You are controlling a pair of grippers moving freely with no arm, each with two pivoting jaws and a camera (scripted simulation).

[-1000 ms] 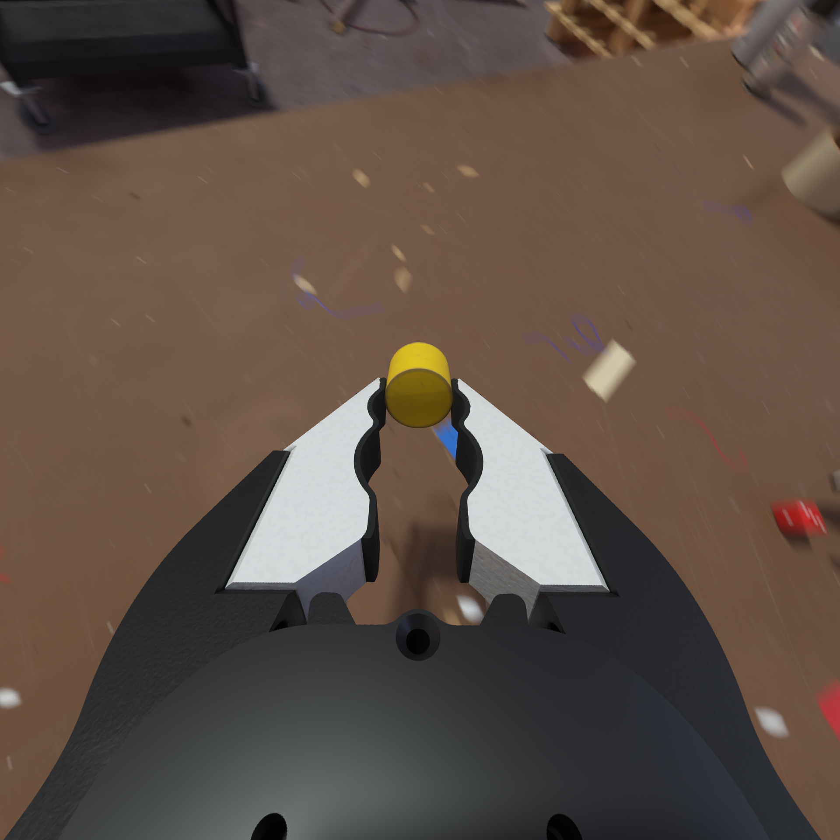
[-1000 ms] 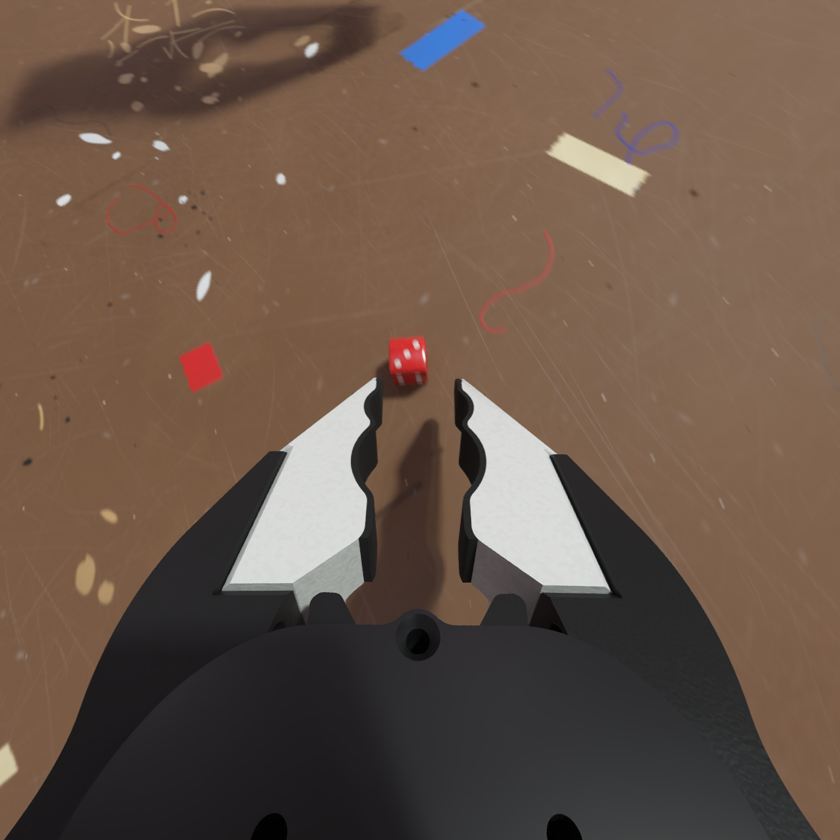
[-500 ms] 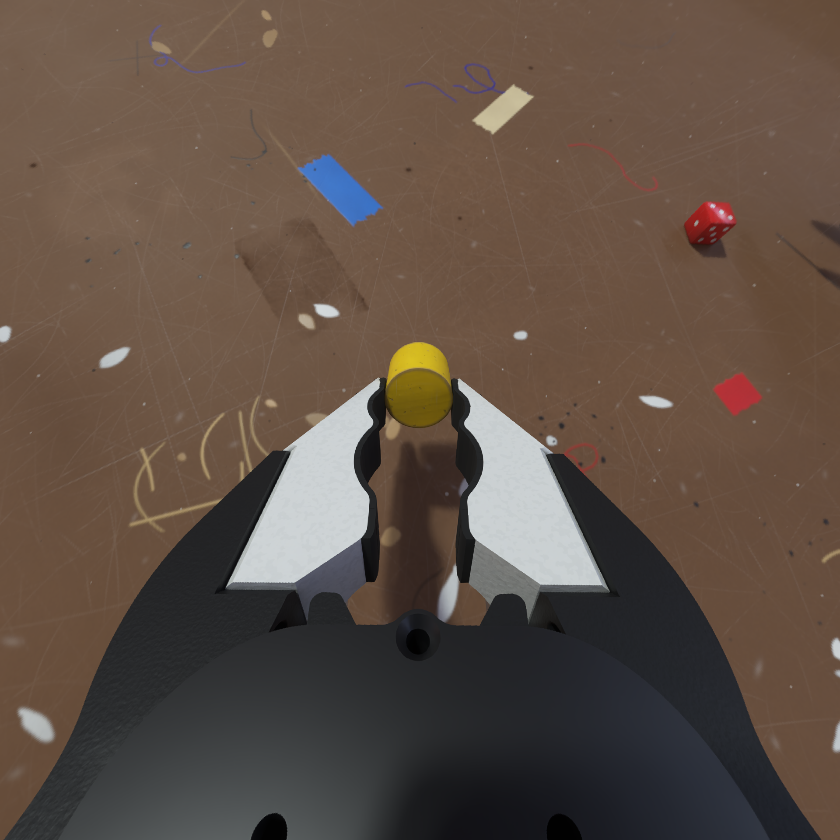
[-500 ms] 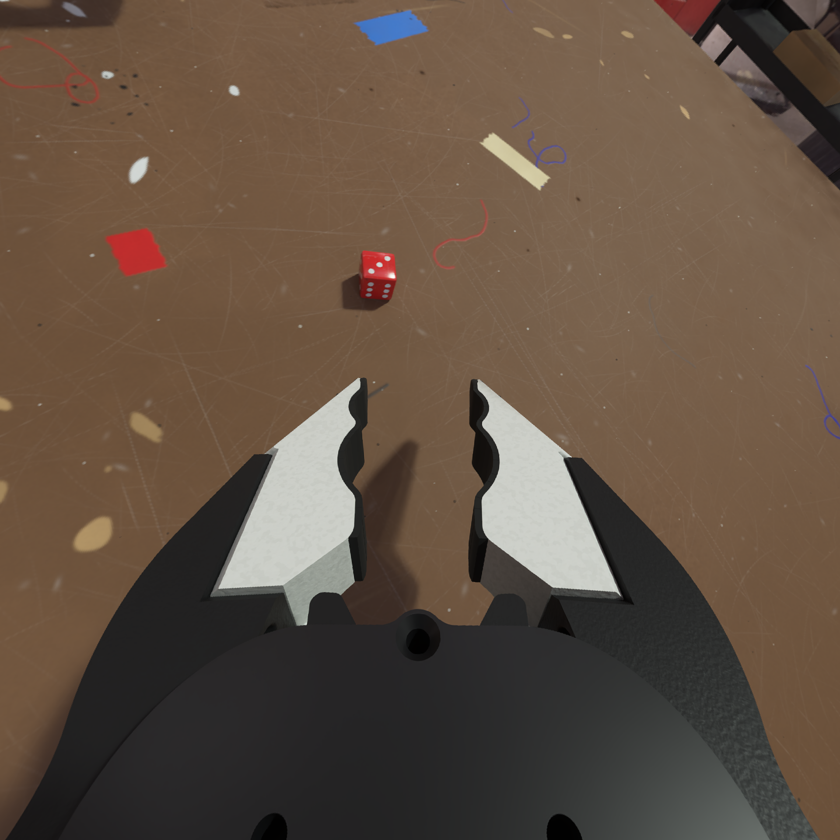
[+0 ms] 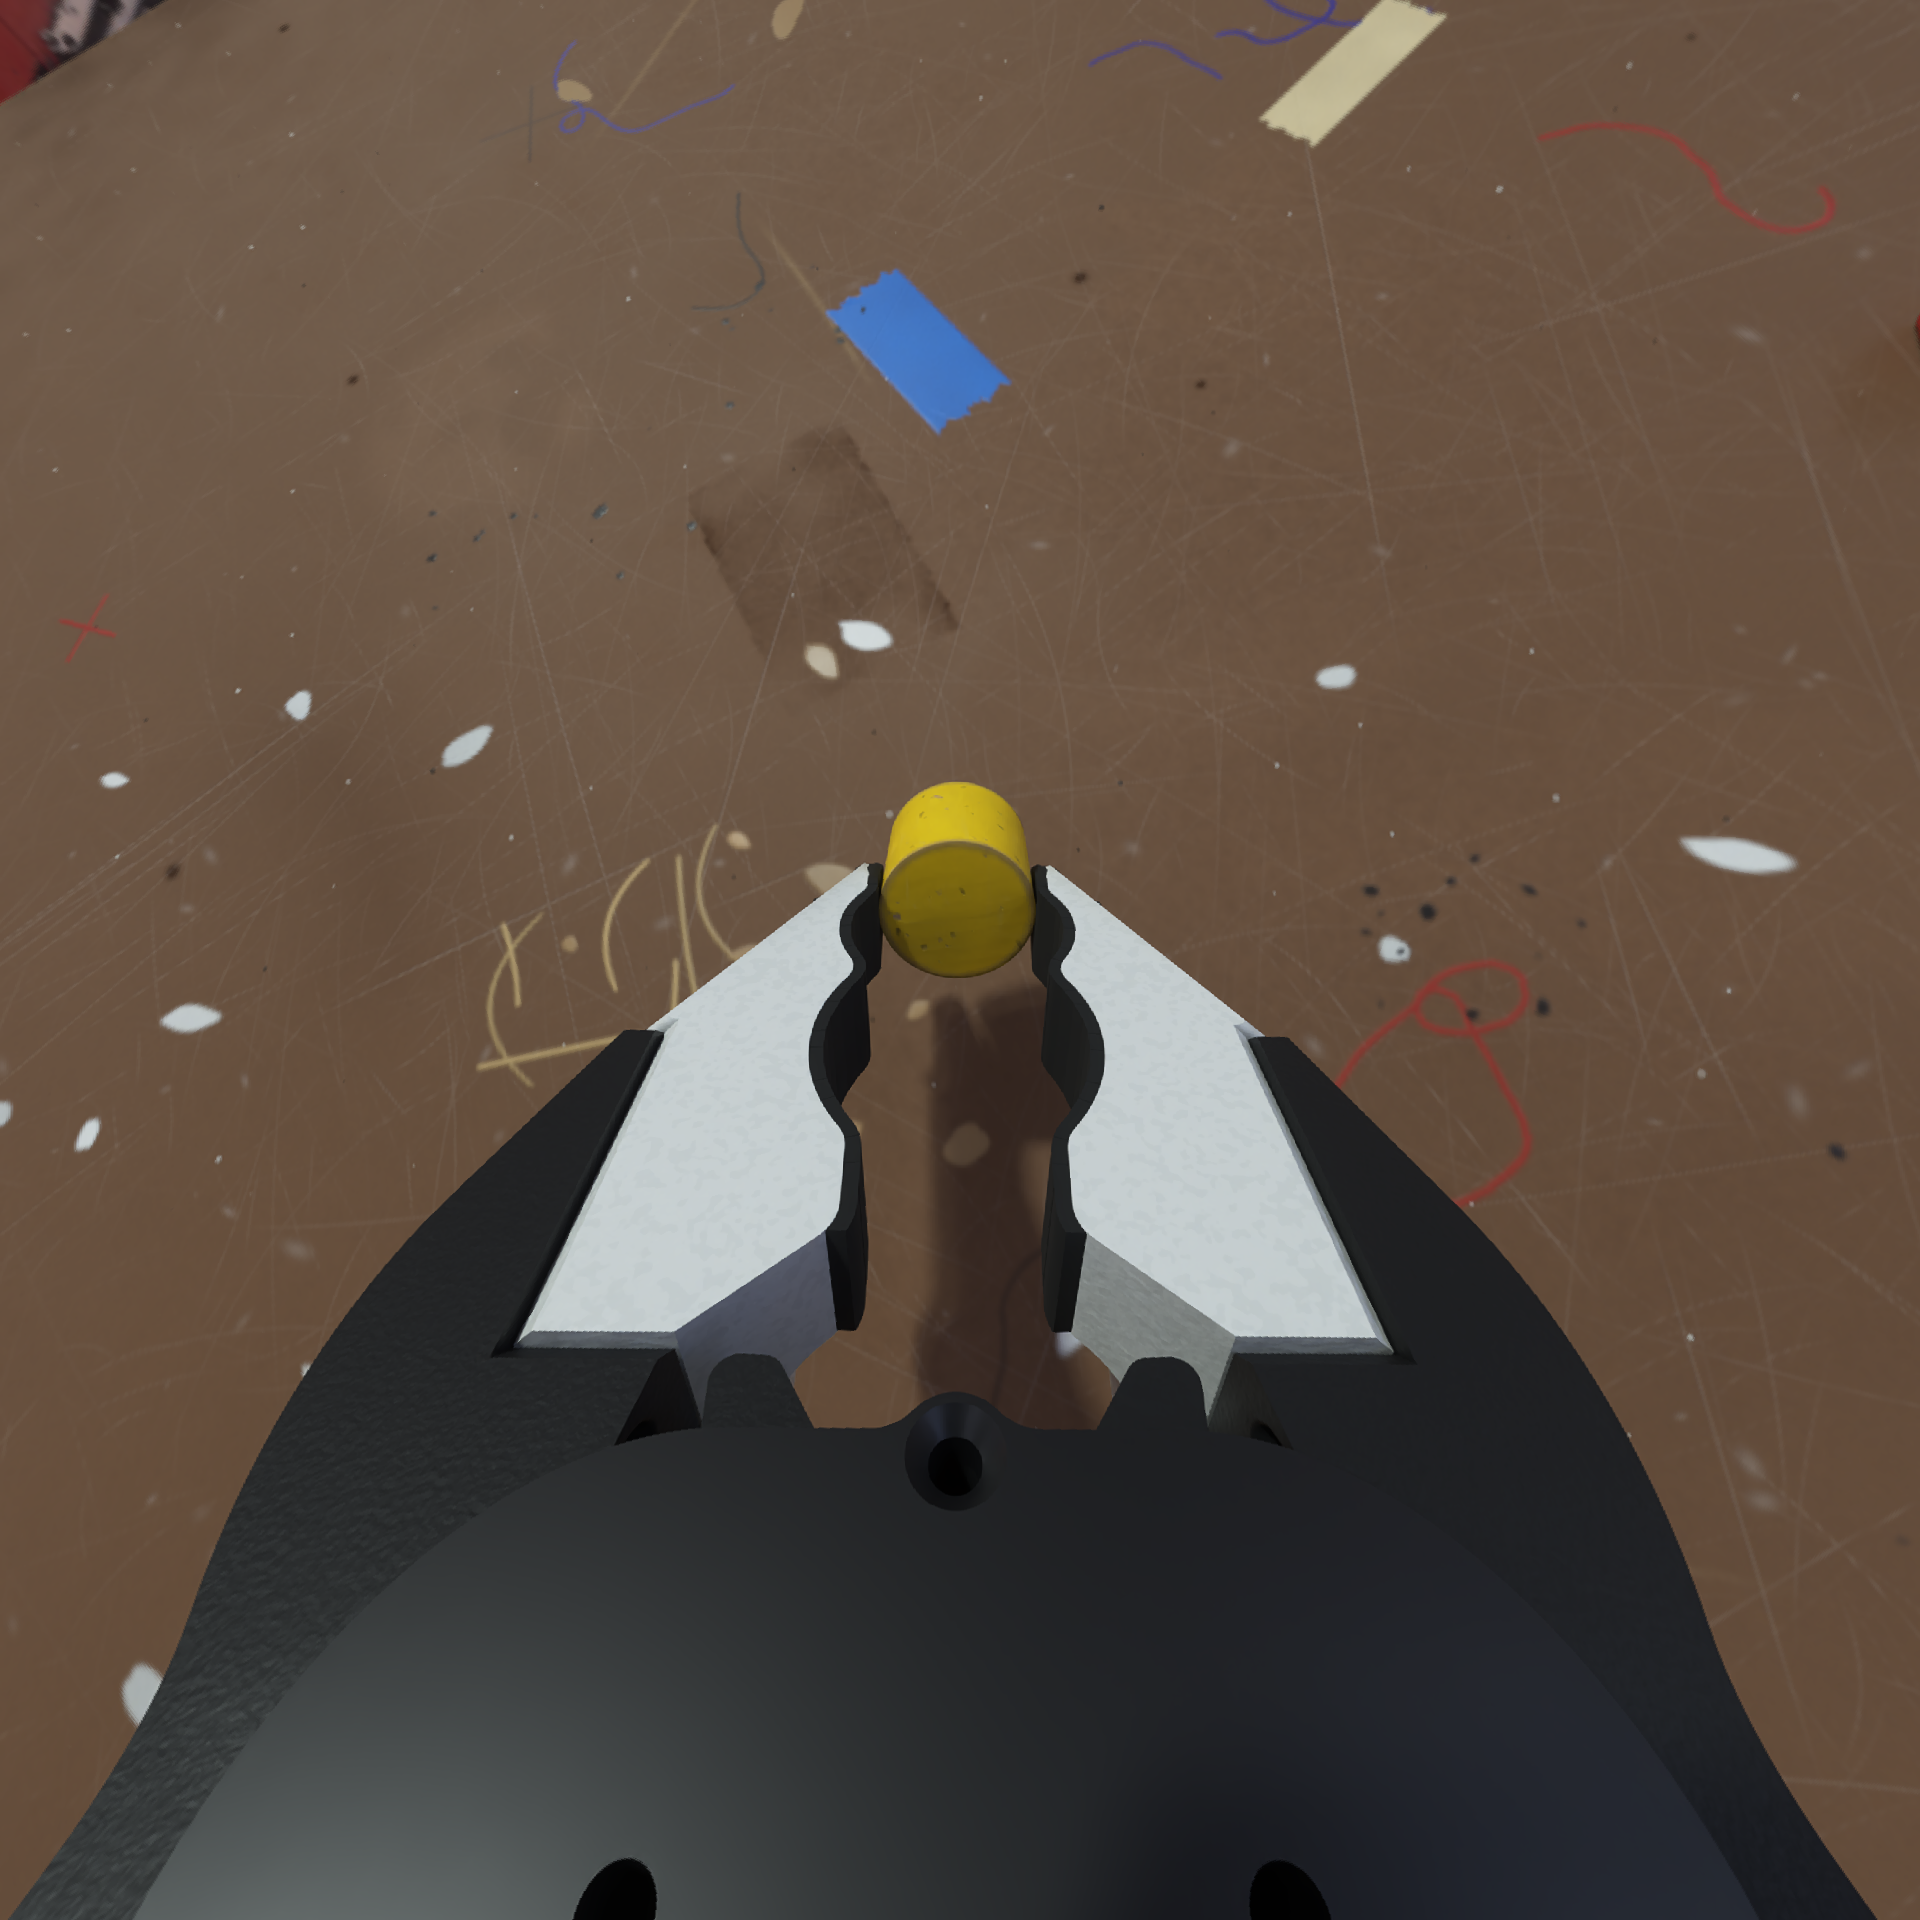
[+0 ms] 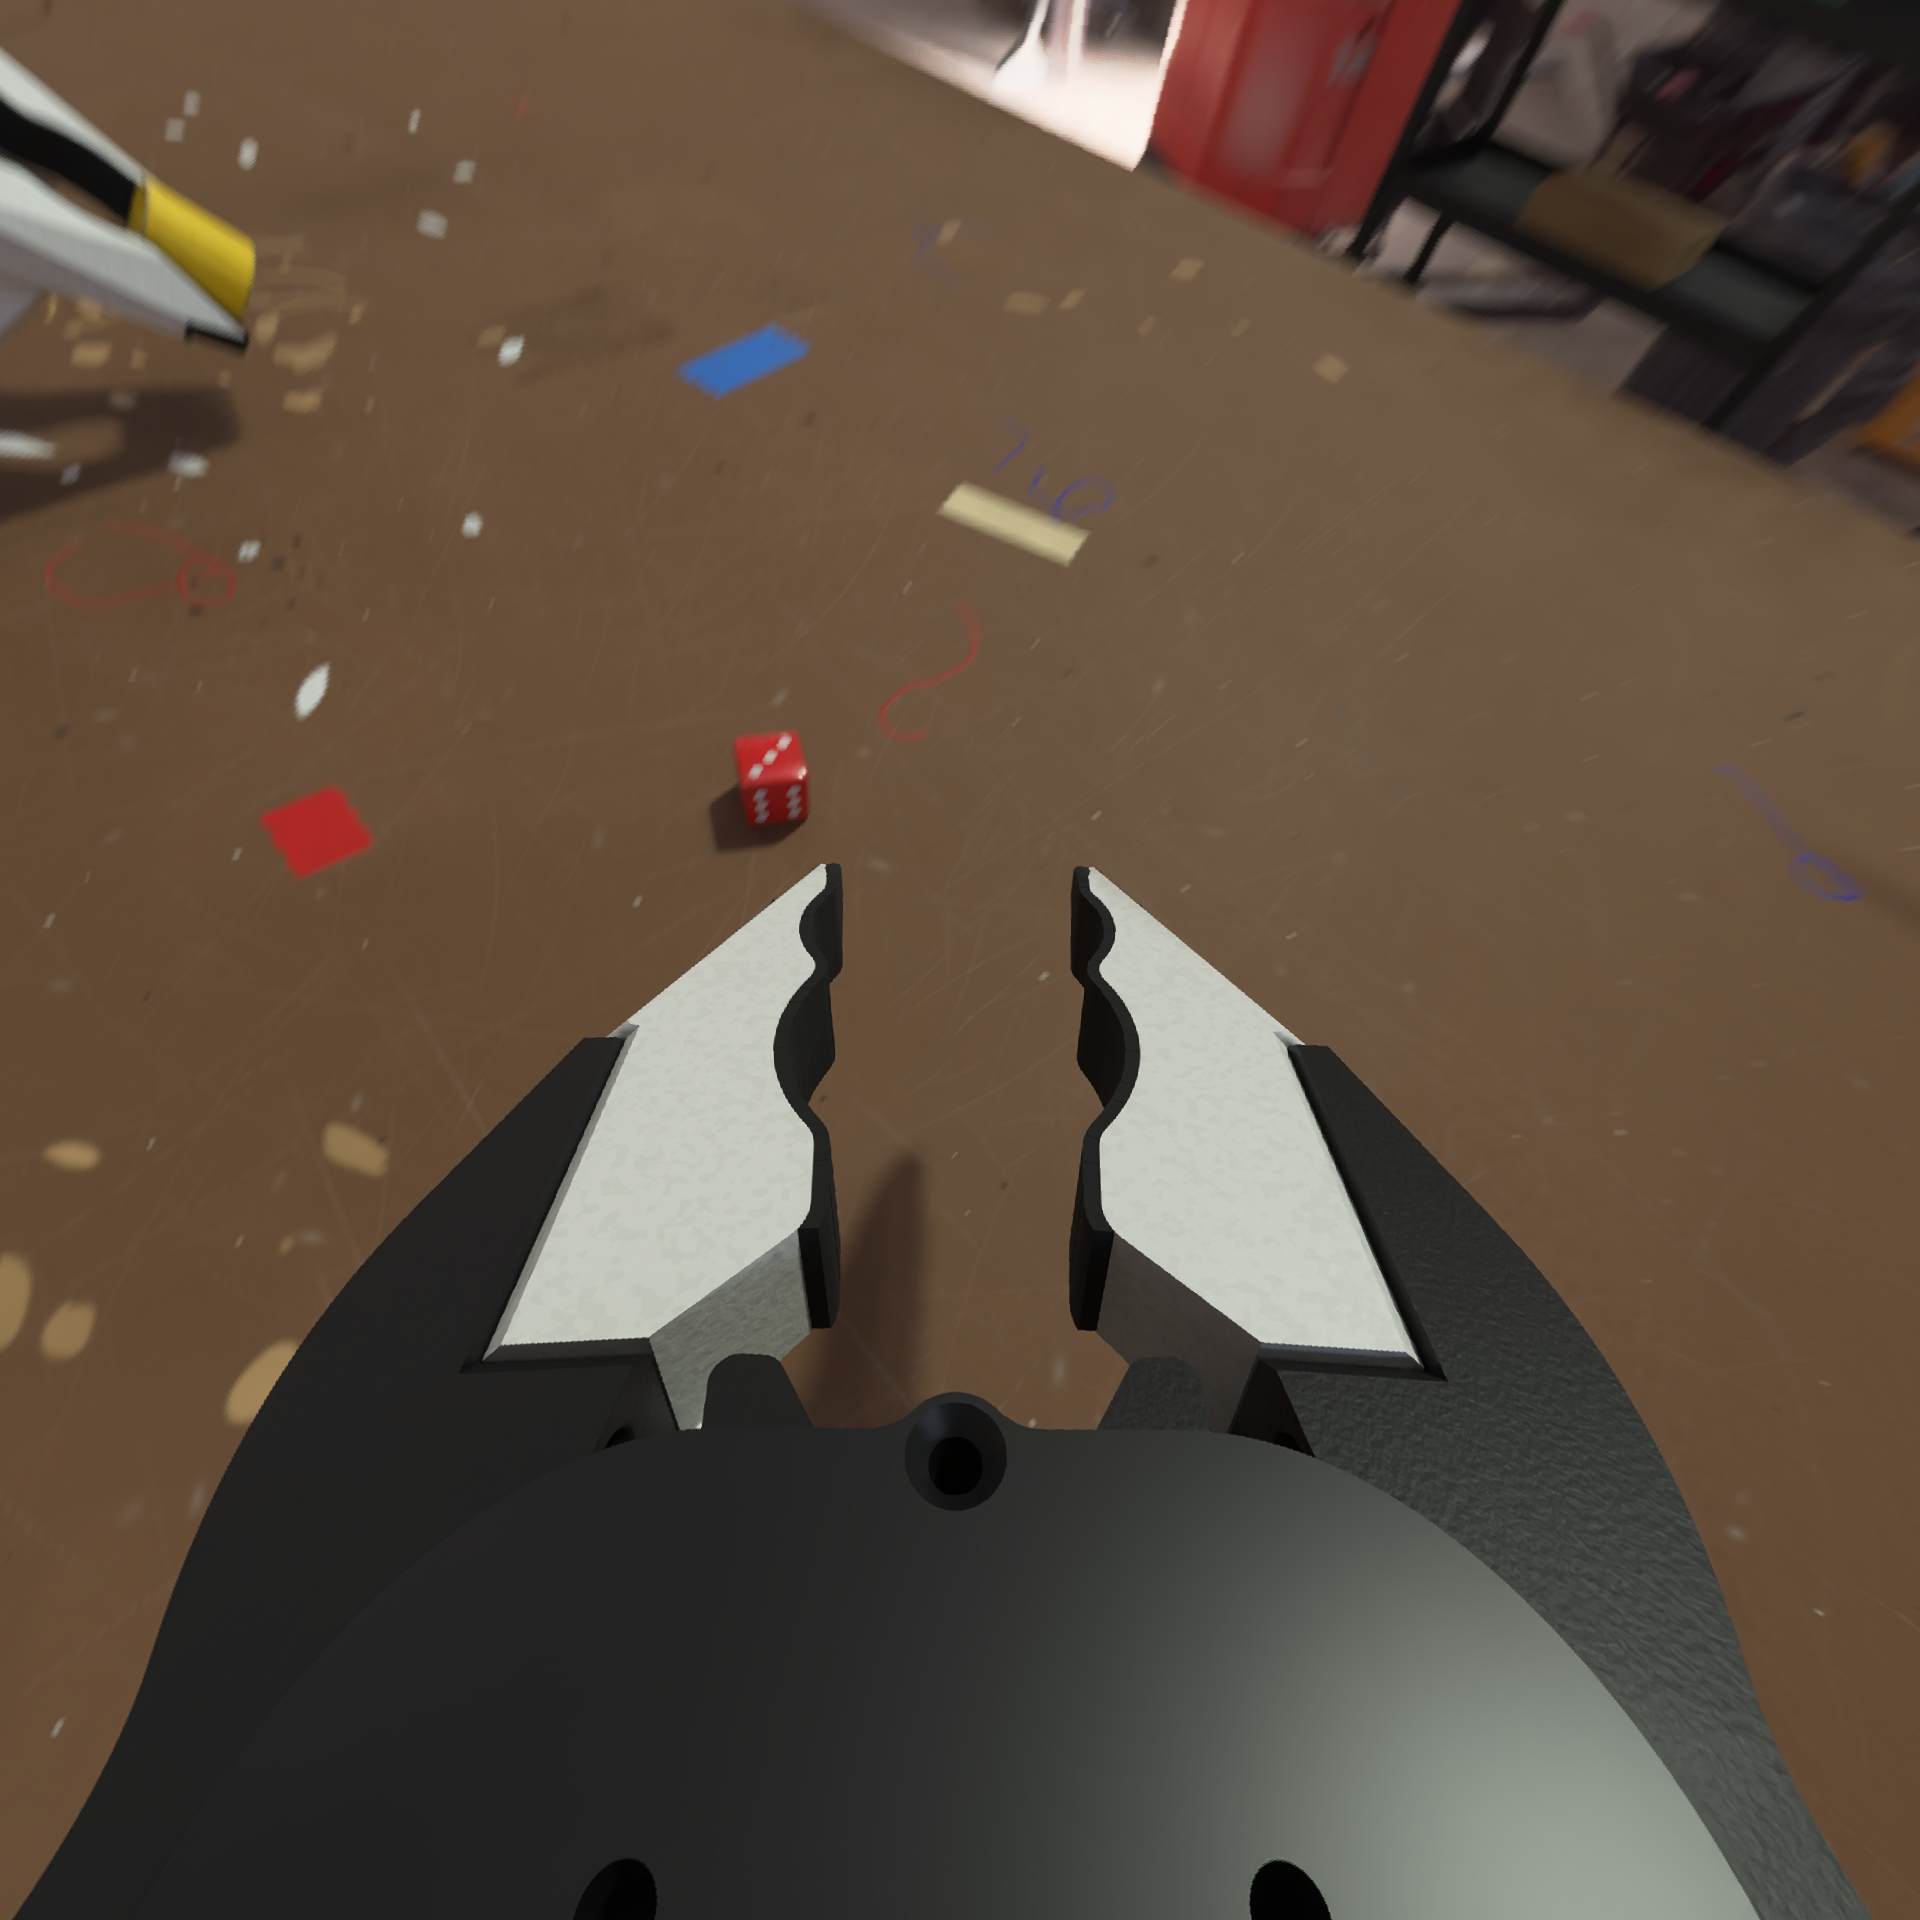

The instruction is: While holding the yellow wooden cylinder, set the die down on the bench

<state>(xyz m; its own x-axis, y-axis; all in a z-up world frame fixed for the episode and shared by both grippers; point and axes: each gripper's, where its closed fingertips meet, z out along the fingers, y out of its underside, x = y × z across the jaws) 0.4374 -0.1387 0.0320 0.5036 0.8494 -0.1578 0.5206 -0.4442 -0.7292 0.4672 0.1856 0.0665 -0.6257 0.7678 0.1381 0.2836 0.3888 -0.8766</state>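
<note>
the die [image 6: 770,779] is found resting flat on the bench [image 6: 1351,831], ahead and slightly left of the right gripper [image 6: 956,883], whose jaws are spread and empty. no long axis is offered by the cube. the yellow wooden cylinder [image 5: 957,896] is clamped in the left gripper [image 5: 957,883], its axis lying along the fingers.

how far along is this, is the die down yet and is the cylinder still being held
Done: the red die sits on the brown bench, clear of the open, empty right gripper. In hand: the left gripper is shut on the yellow cylinder at its fingers' tips. Left: seemingly nothing but keeping that grip.
</note>
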